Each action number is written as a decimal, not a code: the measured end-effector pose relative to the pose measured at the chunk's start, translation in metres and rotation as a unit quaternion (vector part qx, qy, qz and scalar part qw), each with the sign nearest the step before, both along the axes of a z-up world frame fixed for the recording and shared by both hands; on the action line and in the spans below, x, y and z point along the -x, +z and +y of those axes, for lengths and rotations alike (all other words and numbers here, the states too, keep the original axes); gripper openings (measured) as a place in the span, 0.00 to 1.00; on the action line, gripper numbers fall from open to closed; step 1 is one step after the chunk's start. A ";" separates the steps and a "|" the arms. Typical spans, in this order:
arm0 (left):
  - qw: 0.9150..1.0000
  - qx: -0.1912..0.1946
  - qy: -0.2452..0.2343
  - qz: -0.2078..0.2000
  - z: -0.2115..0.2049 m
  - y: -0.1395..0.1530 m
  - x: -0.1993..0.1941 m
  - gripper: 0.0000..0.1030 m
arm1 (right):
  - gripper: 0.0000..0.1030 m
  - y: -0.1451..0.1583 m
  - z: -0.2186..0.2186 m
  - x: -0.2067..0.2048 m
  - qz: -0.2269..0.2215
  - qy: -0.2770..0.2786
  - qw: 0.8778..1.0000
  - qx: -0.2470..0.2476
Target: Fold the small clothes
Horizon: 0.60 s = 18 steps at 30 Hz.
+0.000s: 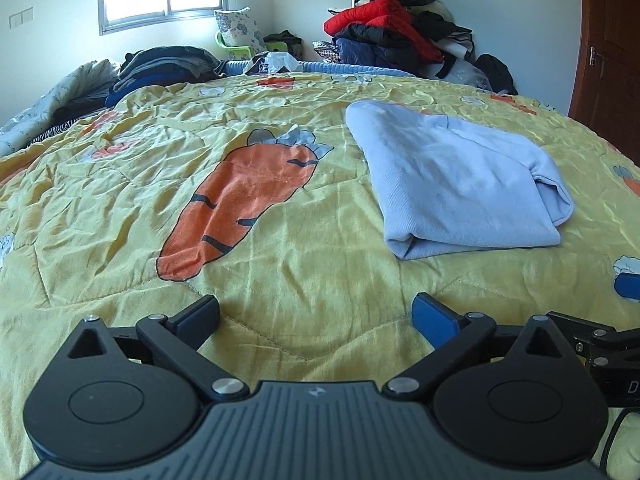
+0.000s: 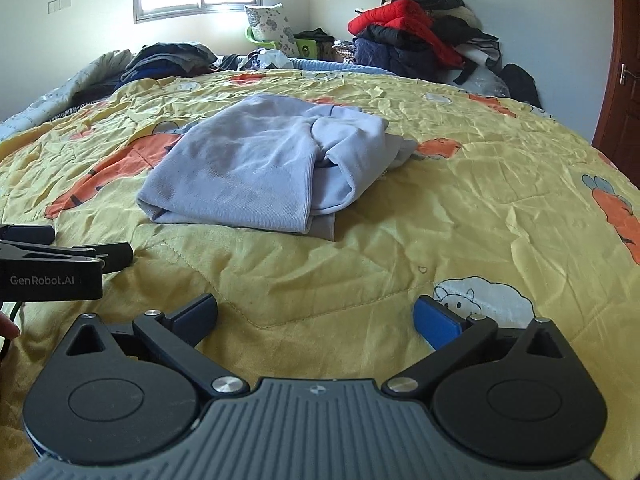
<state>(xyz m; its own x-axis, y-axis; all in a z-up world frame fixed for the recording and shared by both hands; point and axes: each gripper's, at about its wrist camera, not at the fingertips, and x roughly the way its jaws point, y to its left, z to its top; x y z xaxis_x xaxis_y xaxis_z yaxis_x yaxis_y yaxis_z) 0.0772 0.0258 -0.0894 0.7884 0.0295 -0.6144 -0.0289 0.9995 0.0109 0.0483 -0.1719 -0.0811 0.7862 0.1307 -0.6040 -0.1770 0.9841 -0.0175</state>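
A bed under a yellow carrot-print quilt (image 1: 280,240) fills the room. At twelve o'clock, daylight glares through a window (image 1: 164,0) in a pale wall (image 1: 52,40). A heap of clothes (image 1: 400,36) rises at one o'clock, a brown wooden door (image 1: 608,48) at three.

Carrot-print yellow quilt (image 1: 280,280), clothes heap (image 1: 396,36) behind

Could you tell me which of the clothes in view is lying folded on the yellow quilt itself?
The light blue garment. It lies folded, alone on the yellow quilt, while the other clothes are heaped beyond the quilt's far edge.
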 end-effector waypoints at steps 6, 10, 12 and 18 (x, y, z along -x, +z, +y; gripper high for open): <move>1.000 0.000 0.000 0.000 0.000 0.000 0.000 1.00 | 1.00 -0.002 0.003 0.004 -0.009 -0.015 1.000 0.001; 1.000 -0.001 0.001 0.000 0.000 0.000 0.000 1.00 | 1.00 -0.002 0.003 0.004 -0.008 -0.014 1.000 0.000; 1.000 -0.001 0.003 -0.001 0.000 0.000 0.001 1.00 | 1.00 -0.002 0.004 0.004 -0.008 -0.015 1.000 0.000; 1.000 -0.001 0.010 -0.005 -0.002 -0.001 0.005 1.00 | 1.00 -0.002 0.005 0.002 -0.006 -0.019 1.000 0.000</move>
